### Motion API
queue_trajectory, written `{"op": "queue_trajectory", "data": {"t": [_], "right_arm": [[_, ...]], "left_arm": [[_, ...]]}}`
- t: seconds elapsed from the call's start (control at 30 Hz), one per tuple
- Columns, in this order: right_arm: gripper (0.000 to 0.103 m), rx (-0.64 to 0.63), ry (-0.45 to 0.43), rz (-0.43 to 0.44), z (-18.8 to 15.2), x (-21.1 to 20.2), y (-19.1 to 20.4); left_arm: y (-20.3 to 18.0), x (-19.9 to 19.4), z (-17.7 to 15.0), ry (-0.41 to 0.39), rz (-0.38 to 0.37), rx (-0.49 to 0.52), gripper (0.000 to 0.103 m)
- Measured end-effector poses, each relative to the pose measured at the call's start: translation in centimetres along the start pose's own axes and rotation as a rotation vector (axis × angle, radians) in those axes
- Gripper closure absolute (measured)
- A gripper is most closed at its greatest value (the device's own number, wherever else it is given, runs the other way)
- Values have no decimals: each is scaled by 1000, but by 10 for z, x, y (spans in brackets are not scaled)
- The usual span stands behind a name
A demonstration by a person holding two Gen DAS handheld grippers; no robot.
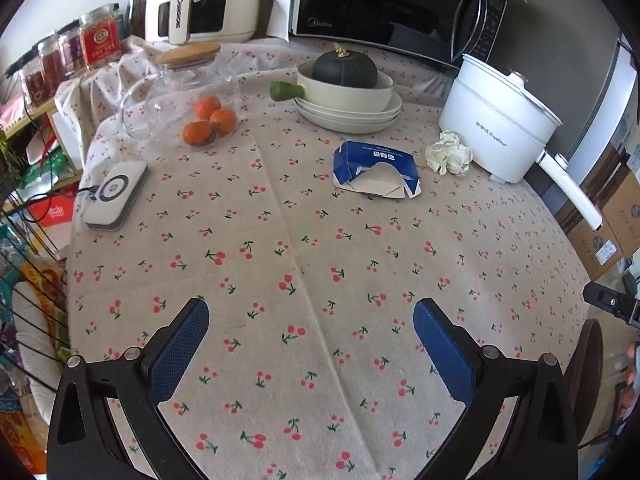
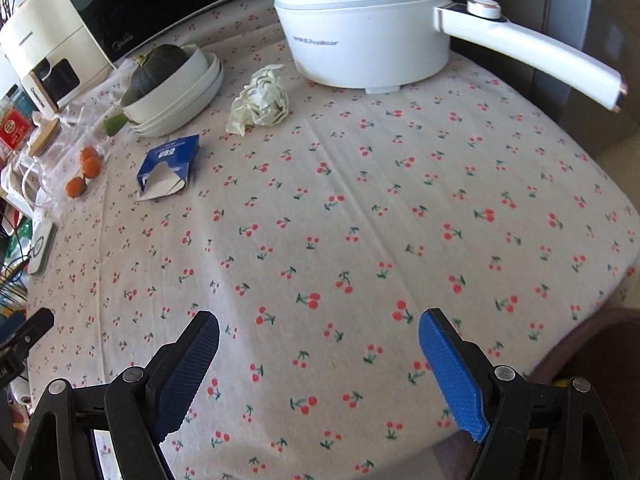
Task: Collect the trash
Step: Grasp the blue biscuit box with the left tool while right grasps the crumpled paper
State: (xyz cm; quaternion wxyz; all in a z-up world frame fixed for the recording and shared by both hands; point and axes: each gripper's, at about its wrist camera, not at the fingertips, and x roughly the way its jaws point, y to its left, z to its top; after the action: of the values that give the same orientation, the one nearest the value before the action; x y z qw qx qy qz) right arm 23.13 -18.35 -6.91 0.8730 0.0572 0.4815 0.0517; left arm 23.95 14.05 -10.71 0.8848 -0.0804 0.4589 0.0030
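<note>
A flattened blue and white carton (image 1: 376,170) lies on the cherry-print tablecloth (image 1: 304,264), past the middle. A crumpled white paper wad (image 1: 448,153) lies to its right, against the white electric pot. Both show in the right wrist view too: the carton (image 2: 168,166) at the left, the wad (image 2: 260,102) in front of the pot. My left gripper (image 1: 311,312) is open and empty, well short of the carton. My right gripper (image 2: 319,322) is open and empty over the cloth, far short of both pieces.
A white electric pot (image 1: 496,120) with a long handle stands at the right. Stacked plates with a dark squash (image 1: 346,98), a glass jar (image 1: 180,96), three oranges (image 1: 208,120) and a white device (image 1: 114,194) sit further back and left. A microwave (image 1: 392,4) is behind.
</note>
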Motion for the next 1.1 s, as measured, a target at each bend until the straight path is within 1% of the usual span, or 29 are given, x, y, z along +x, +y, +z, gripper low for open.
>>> {"op": "queue_trajectory", "data": {"t": [0.07,0.1,0.27,0.33,0.43,0.6,0.67,0.77,0.83,0.87,0.93,0.97,1.0,1.03,1.07,1.1], "right_arm": [[17,-28,-10,-9,15,13,5],[17,-36,-14,-6,22,21,7],[17,-81,-14,0,56,63,16],[17,-97,-17,-1,67,79,19],[17,-127,-28,6,82,101,24],[17,-176,-41,19,105,135,34],[17,-190,-50,19,115,147,38],[17,-195,-72,27,131,161,44],[18,-193,-75,33,140,171,47],[19,-198,-77,28,144,176,50],[25,-215,-85,21,150,183,55],[30,-223,-89,22,151,186,57],[39,-231,-90,23,152,188,59],[43,-237,-89,26,152,190,60],[53,-242,-86,33,150,191,61],[66,-247,-76,36,149,191,62]], "left_arm": [[0,22,14,36,-2,-7,0],[-2,32,21,38,2,-4,0],[-18,73,51,-8,22,57,3],[-24,91,62,-11,15,86,13],[-29,116,79,0,-14,102,23],[-36,142,97,14,-89,108,28],[-41,150,102,16,-92,133,31],[-46,155,108,12,-108,171,39],[-49,158,113,20,-115,200,50],[-50,160,114,23,-113,214,53],[-50,162,117,26,-113,233,63],[-50,163,118,26,-112,237,67],[-50,163,118,21,-108,241,71],[-49,163,118,16,-109,241,75],[-47,163,117,10,-109,237,77],[-44,160,114,5,-112,229,79]]}}
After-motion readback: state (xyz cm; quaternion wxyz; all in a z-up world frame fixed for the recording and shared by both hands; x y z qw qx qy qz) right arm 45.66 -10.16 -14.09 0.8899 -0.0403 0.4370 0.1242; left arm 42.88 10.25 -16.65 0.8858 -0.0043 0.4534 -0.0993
